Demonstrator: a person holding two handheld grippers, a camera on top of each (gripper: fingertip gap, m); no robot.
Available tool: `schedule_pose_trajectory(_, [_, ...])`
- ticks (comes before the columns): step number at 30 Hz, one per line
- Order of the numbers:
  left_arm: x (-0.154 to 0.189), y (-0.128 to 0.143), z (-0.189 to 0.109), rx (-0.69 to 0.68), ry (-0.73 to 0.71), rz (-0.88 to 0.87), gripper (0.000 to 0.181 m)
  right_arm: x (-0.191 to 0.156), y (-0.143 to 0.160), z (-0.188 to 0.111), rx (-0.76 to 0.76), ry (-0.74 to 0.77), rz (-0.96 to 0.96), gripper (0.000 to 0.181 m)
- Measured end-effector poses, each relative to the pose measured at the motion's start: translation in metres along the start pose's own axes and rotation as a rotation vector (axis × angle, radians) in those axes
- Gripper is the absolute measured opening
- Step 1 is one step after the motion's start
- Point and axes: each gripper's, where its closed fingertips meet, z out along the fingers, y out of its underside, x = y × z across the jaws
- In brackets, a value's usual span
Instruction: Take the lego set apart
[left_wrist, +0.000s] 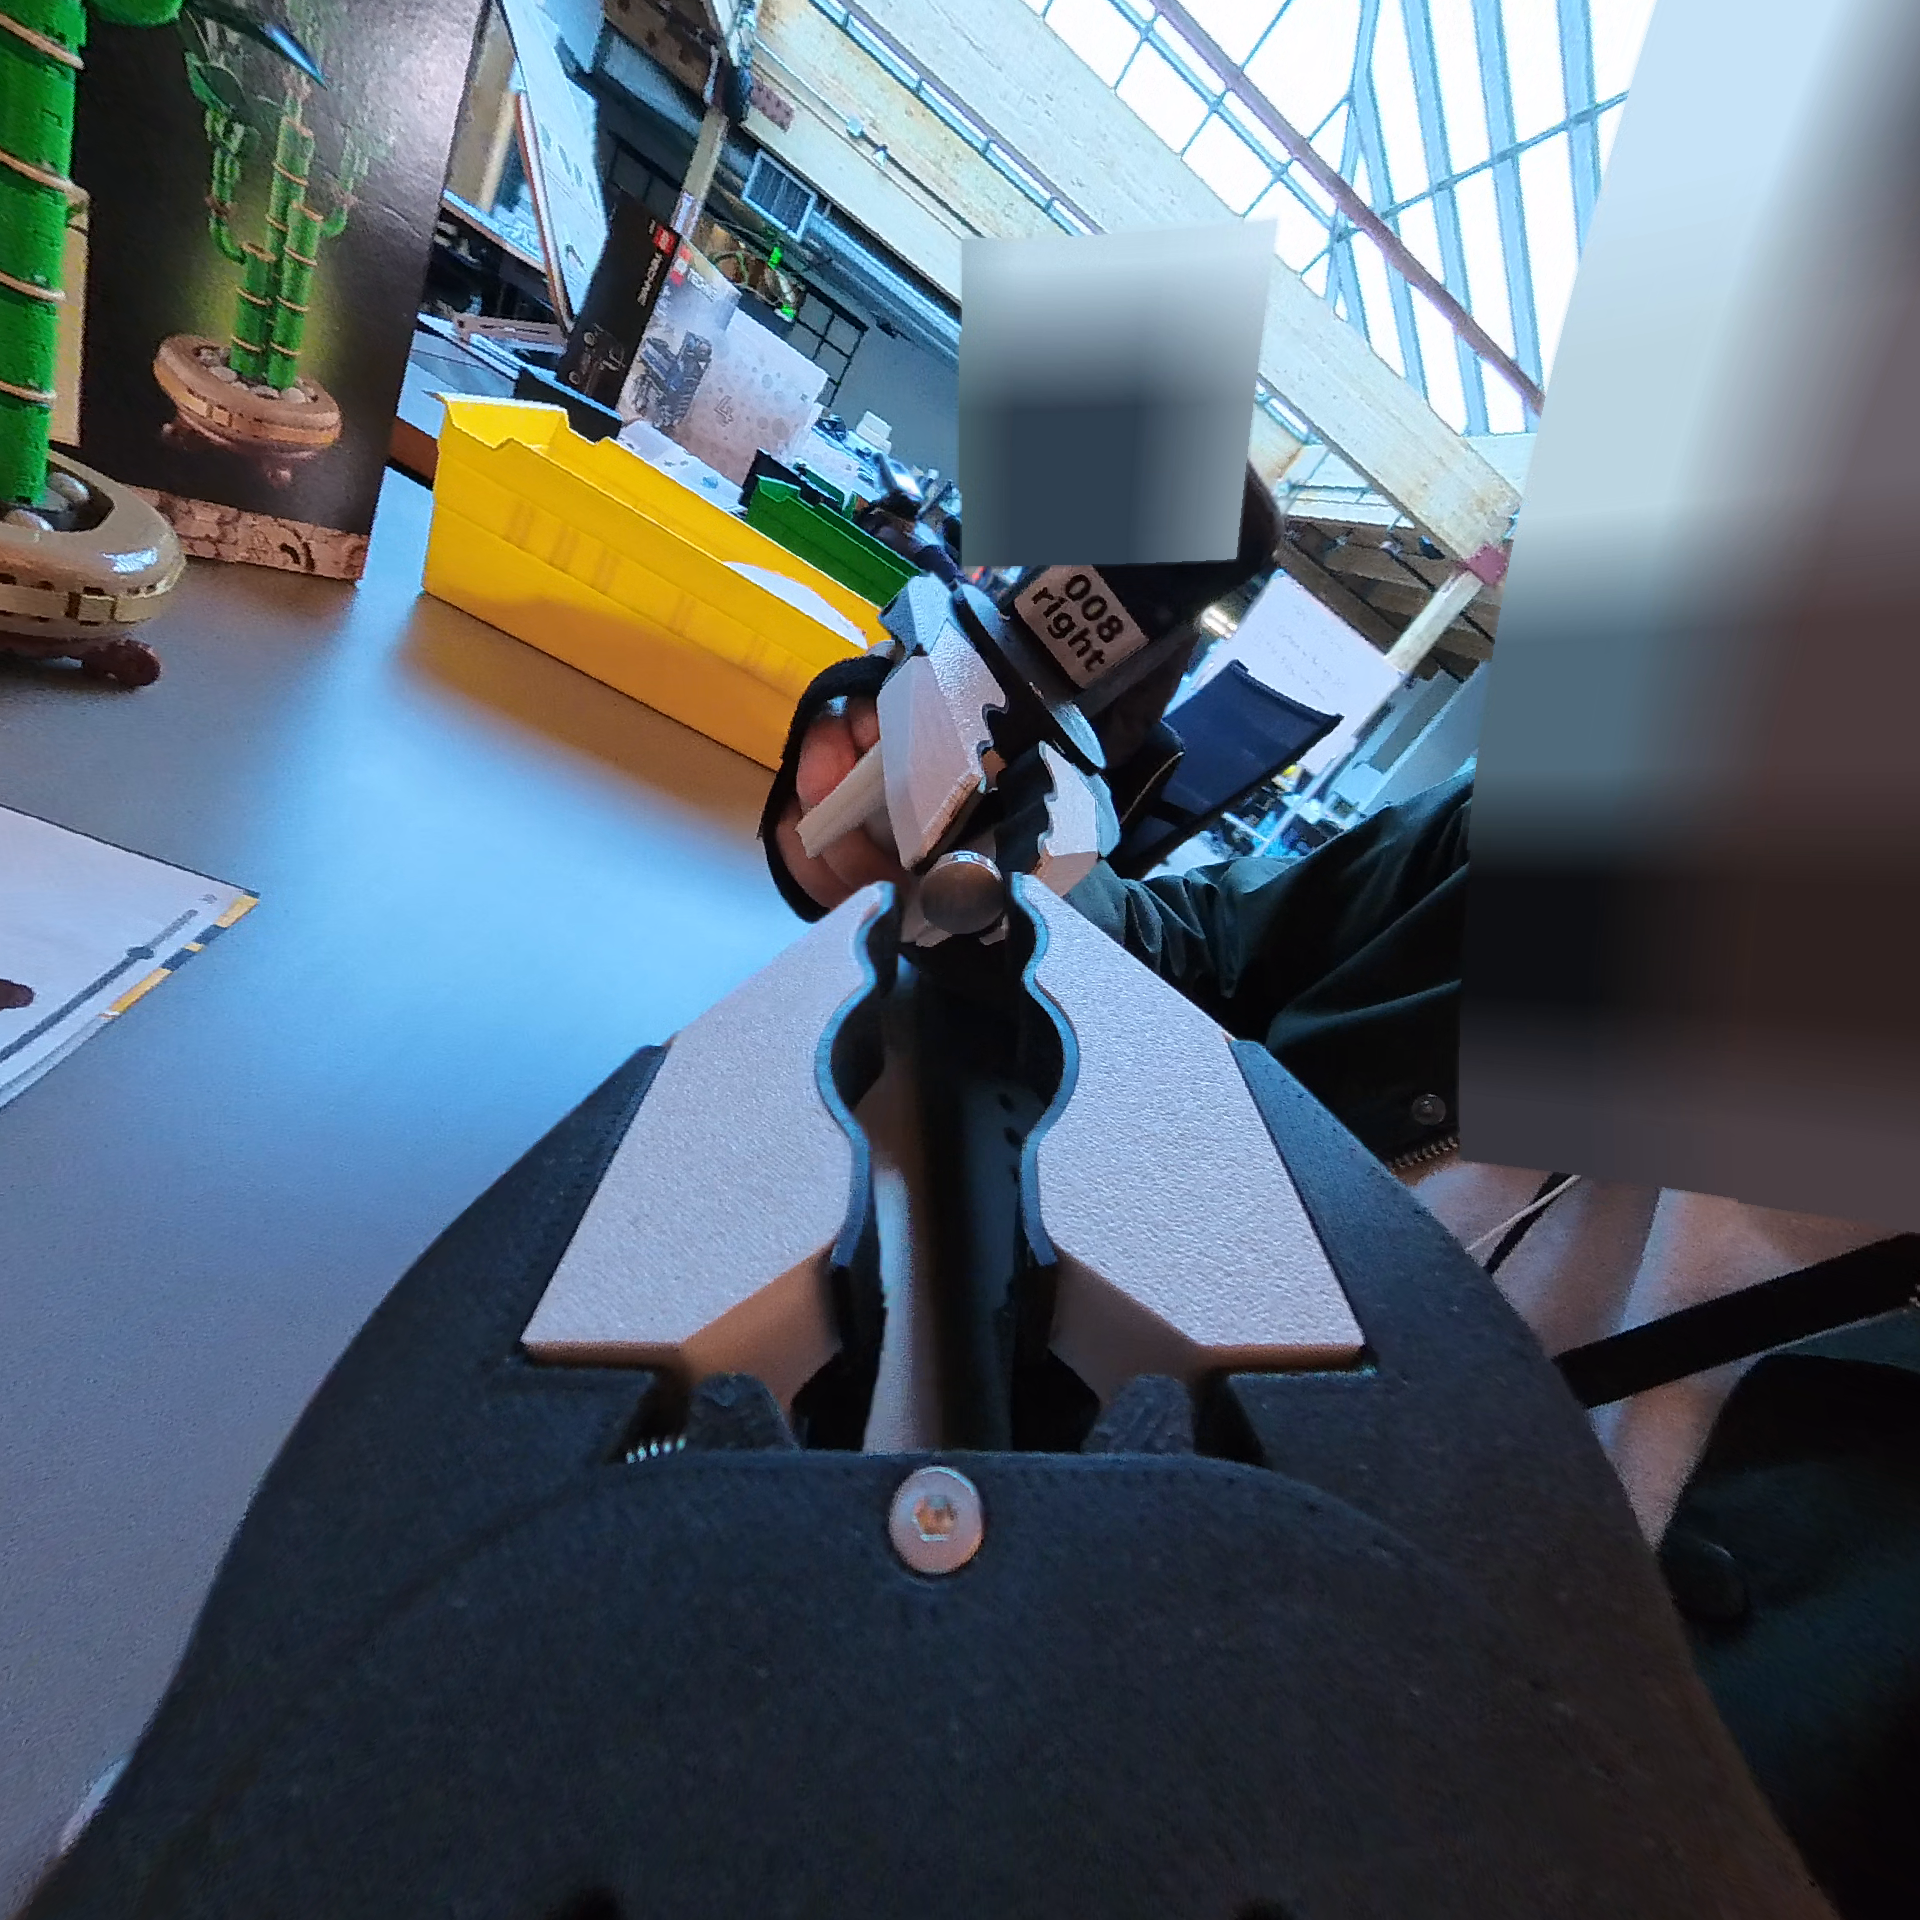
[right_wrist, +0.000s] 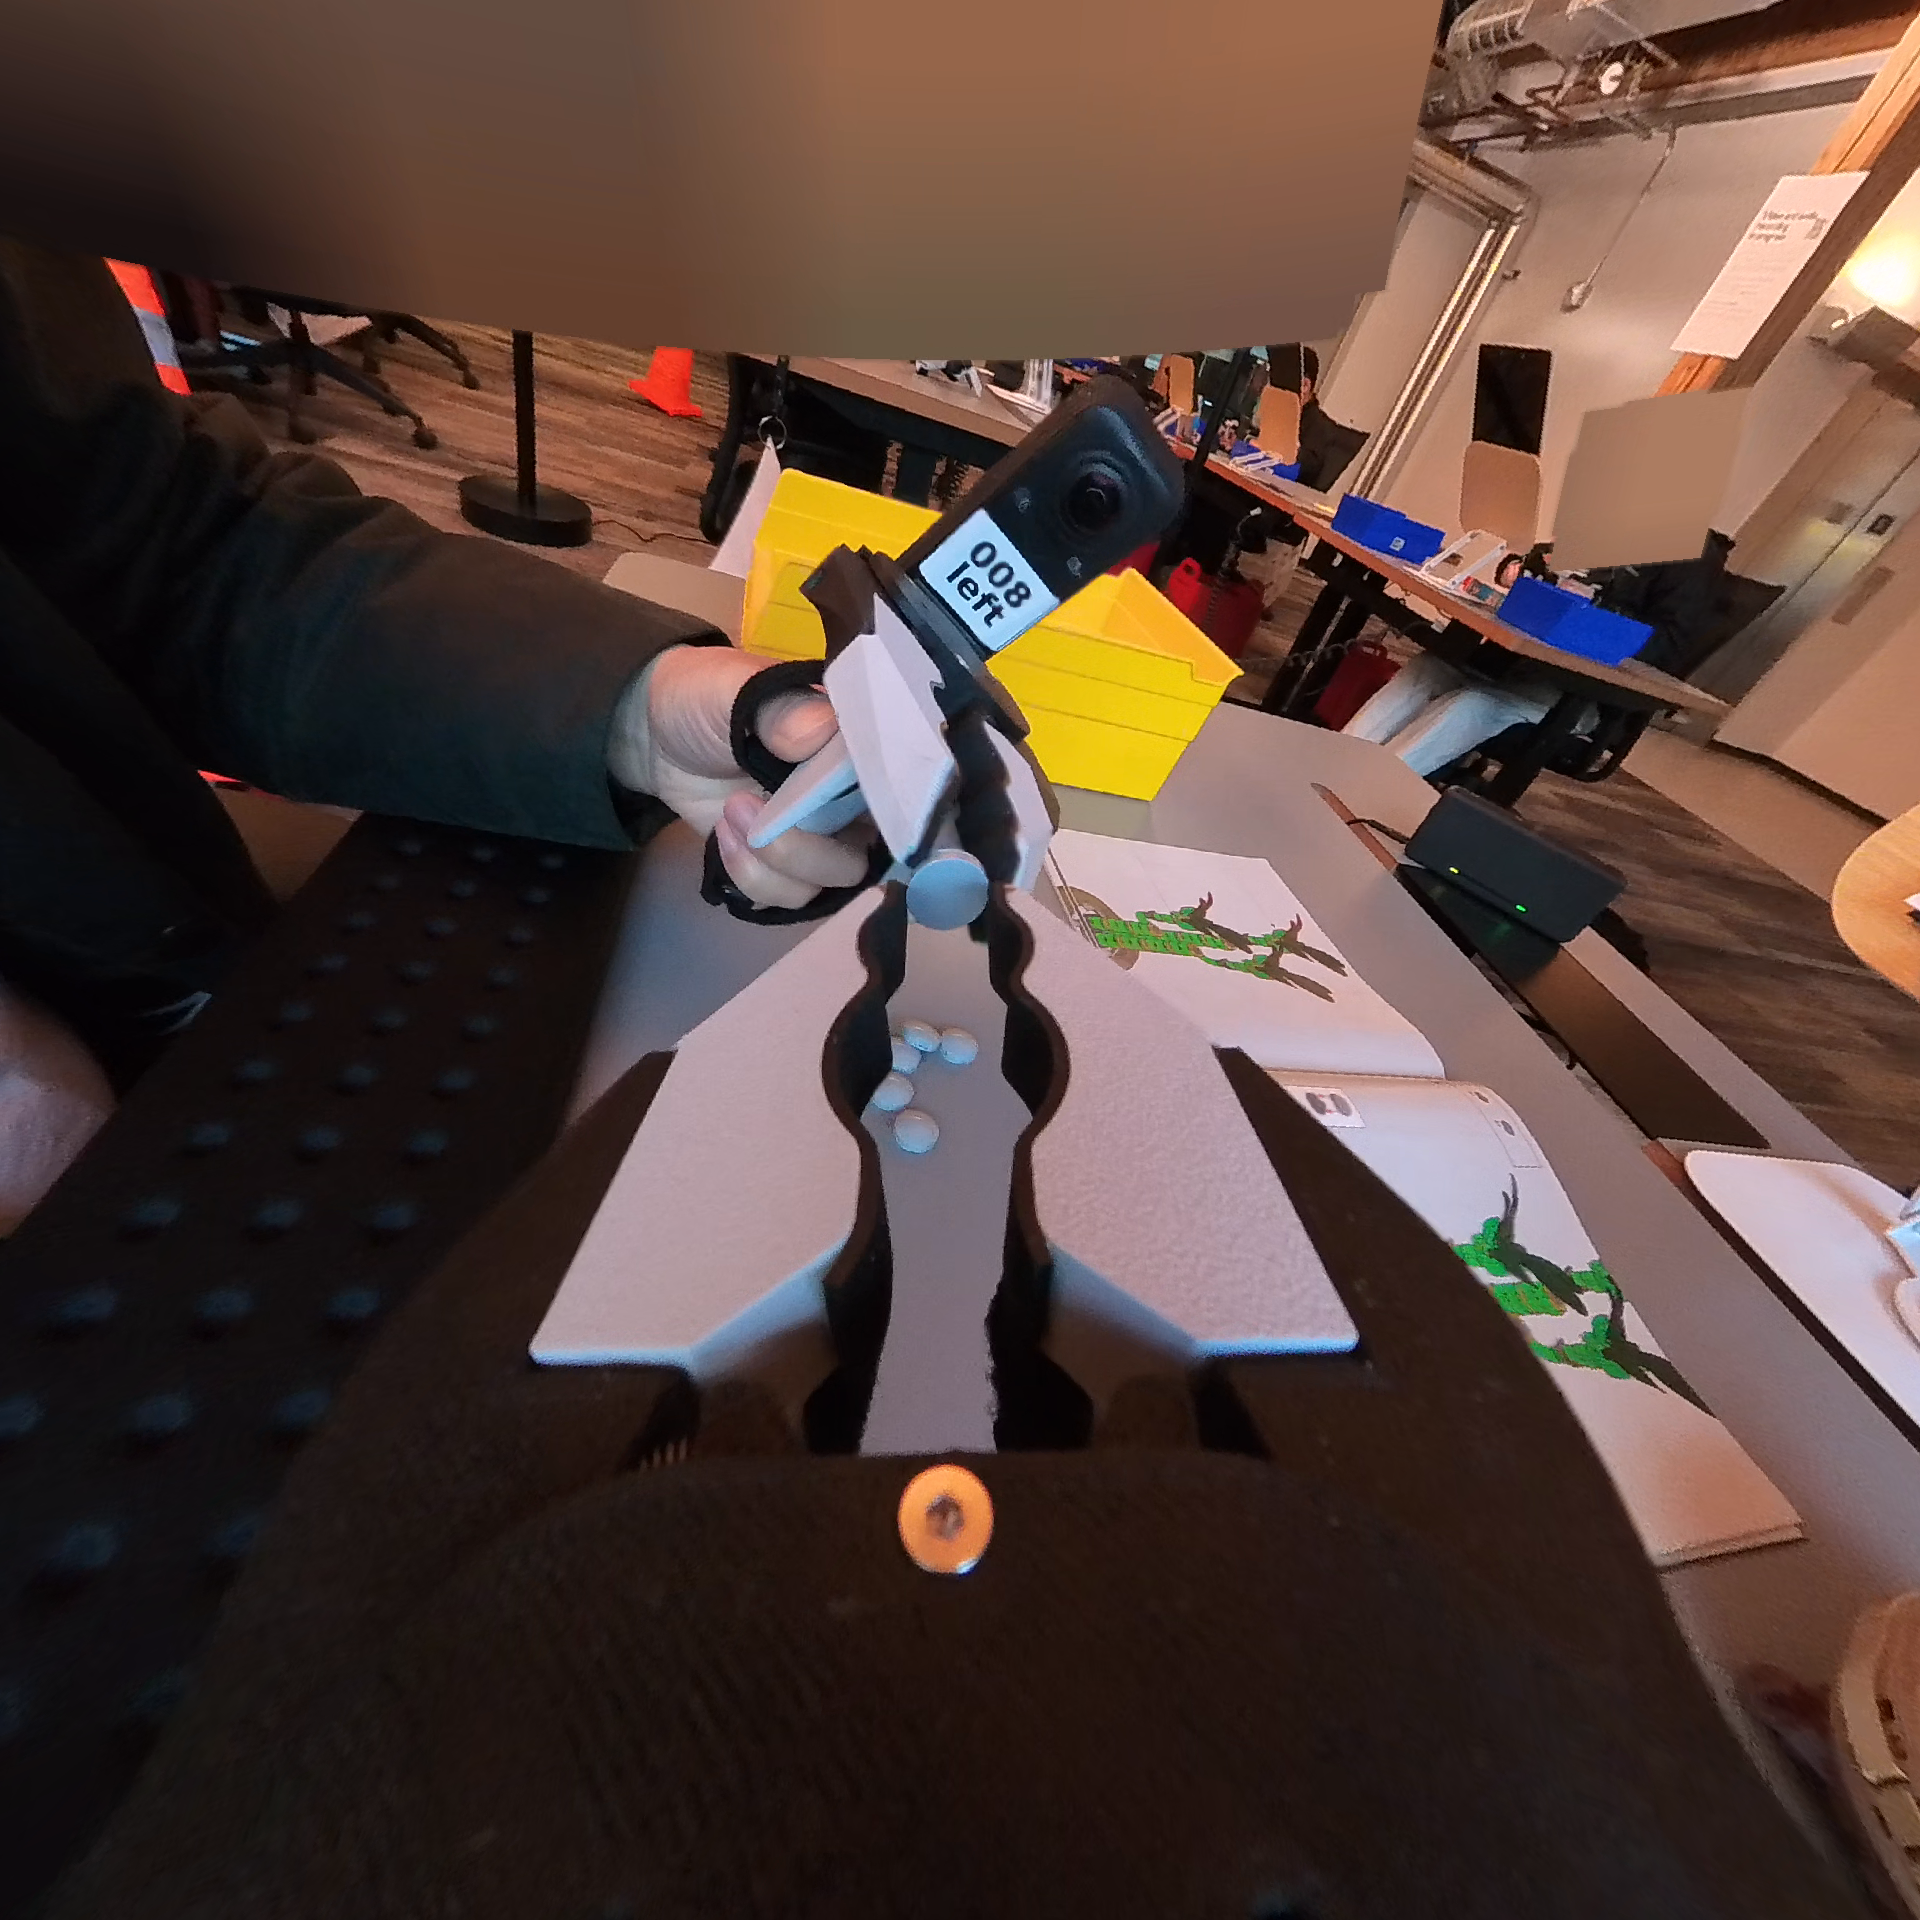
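The grey table (left_wrist: 343, 1091) carries everything, and both grippers are held above it, tip to tip. On its far side stands a yellow bin (left_wrist: 623, 561), and near the left edge of the left wrist view stands the lego set (left_wrist: 42, 343), a green bamboo plant in a tan pot, next to its dark box (left_wrist: 291, 260) with the same plant pictured on it. In the right wrist view two open instruction booklets (right_wrist: 1226, 966) lie on the table, with green plant drawings on the pages, and a black device (right_wrist: 1507, 883) with a small green light sits beyond them. The left gripper (left_wrist: 948, 896) and the right gripper (right_wrist: 948, 896) both close on one small round grey piece (left_wrist: 961, 894), each from its own side, so the piece sits between the two pairs of tips. The fingers behind the tips are not fully together; a narrow gap stays between them. A hand (right_wrist: 717, 769) in a dark sleeve holds the left gripper. Under the right gripper, several small grey round pieces (right_wrist: 914, 1081) lie close together on the table.
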Motion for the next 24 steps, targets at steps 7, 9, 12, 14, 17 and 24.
schedule_pose_trajectory(7, [0.0021, 0.0006, -0.0014, -0.01, 0.0, 0.033, 0.013, -0.0008, 0.0006, 0.0003, -0.002, -0.013, 0.019, 0.014])
schedule_pose_trajectory(9, [0.0019, 0.0009, -0.0013, -0.011, -0.001, 0.035, 0.013, -0.0006, 0.0009, 0.0002, -0.004, -0.013, 0.02, 0.014])
schedule_pose_trajectory(12, [0.0018, 0.0012, -0.001, -0.015, -0.008, 0.049, 0.013, -0.0007, 0.0012, 0.0003, -0.006, -0.015, 0.025, 0.014])
schedule_pose_trajectory(14, [0.0016, 0.0016, -0.0009, -0.018, -0.011, 0.052, 0.014, -0.0009, 0.0016, 0.0004, -0.008, -0.016, 0.024, 0.014])
schedule_pose_trajectory(17, [0.0013, 0.002, -0.001, -0.019, -0.011, 0.051, 0.013, -0.0009, 0.0021, 0.0006, -0.011, -0.018, 0.03, 0.014])
schedule_pose_trajectory(24, [0.0005, 0.0026, -0.001, -0.024, -0.016, 0.053, 0.013, -0.0008, 0.0029, 0.0005, -0.015, -0.02, 0.04, 0.014])
